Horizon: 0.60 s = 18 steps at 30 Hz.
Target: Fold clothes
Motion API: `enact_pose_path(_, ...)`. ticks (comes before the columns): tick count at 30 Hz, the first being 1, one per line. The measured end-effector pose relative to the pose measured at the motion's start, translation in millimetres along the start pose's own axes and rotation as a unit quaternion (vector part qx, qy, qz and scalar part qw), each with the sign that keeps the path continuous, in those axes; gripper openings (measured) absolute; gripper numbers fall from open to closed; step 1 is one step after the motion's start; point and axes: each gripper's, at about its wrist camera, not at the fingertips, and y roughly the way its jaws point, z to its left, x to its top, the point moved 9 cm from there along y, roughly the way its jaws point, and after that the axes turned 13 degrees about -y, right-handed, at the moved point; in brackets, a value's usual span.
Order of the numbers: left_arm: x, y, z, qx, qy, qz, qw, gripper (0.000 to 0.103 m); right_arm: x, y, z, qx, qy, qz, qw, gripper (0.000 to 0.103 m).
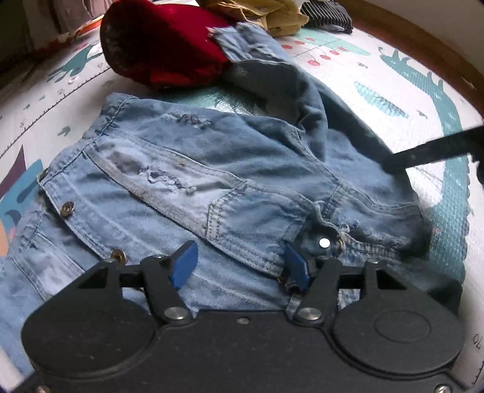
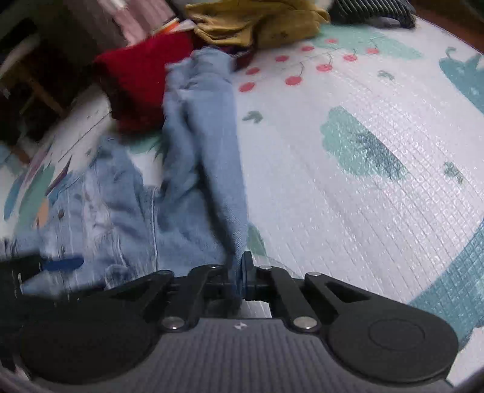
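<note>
Both pairs of jaws differ: the left gripper (image 1: 239, 263) stands well apart, its blue pads (image 1: 184, 266) hovering over the cloth with nothing pinched between them, while the right gripper (image 2: 240, 272) is drawn nearly together on a thin fold of denim, the fabric running straight up out of its pads.

Spread on the patterned play mat (image 2: 378, 181) is the denim jacket (image 1: 181, 187), light blue, worn and frayed (several ripped patches show on the front panel). In the left wrist view its body lies broadly across the picture, with the snap-button placket (image 1: 67, 208) running along the lower left edge and a white snap (image 1: 324, 242) just beyond the right pad. From the body, a sleeve (image 1: 272, 69) stretches away toward the upper middle of the picture, its frayed cuff ending against a red garment (image 1: 160, 45). Part of the other gripper enters that view from the right edge as a dark bar over the jacket's right side.

From the right wrist view the sleeve's long axis is plain: it runs from the closed pads at the bottom centre up and slightly left to the red garment, a narrow band lifted off the mat near the gripper. To its left lies the jacket's body, blurred. Beyond the red garment sit a mustard-yellow garment (image 2: 257, 21) and a dark striped one (image 2: 372, 12), both at the far edge of the mat.
</note>
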Motion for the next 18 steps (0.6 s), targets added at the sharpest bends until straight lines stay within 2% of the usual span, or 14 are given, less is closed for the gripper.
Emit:
enact_pose_path(1, 0, 0, 1, 0.000, 0.000, 0.002, 1.0000, 0.063, 2, -3, 0, -0.008, -0.013, -0.006, 1.000, 0.032)
enact_pose_path(3, 1, 1, 3, -0.002, 0.001, 0.005, 1.0000, 0.063, 18, -5, -11, -0.012, 0.000, -0.032, 0.999, 0.050)
enact_pose_path(7, 0, 2, 4, -0.004, 0.000, 0.000, 1.0000, 0.063, 73, 16, -44, -0.008, 0.042, -0.064, 0.997, 0.050)
enact_pose_path(10, -2, 0, 3, -0.008, 0.001, -0.003, 1.0000, 0.063, 118, 44, -54, 0.010, 0.021, -0.076, 0.997, 0.050)
enact_pose_path(12, -2, -1, 3, -0.012, 0.001, -0.002, 0.9999, 0.064, 141, 68, -60, 0.023, 0.014, -0.064, 0.998, 0.049)
enact_pose_path(14, -1, 0, 3, -0.014, 0.000, -0.002, 0.9999, 0.064, 155, 90, -70, 0.026, 0.023, -0.052, 0.998, 0.049)
enact_pose_path(16, -1, 0, 3, -0.014, 0.002, -0.002, 0.9999, 0.064, 167, 100, -76, 0.043, 0.048, -0.070, 0.995, 0.050)
enact_pose_path(18, -1, 0, 3, -0.016, 0.002, -0.002, 0.9999, 0.064, 173, 109, -72, 0.069, 0.050, -0.070, 0.994, 0.049)
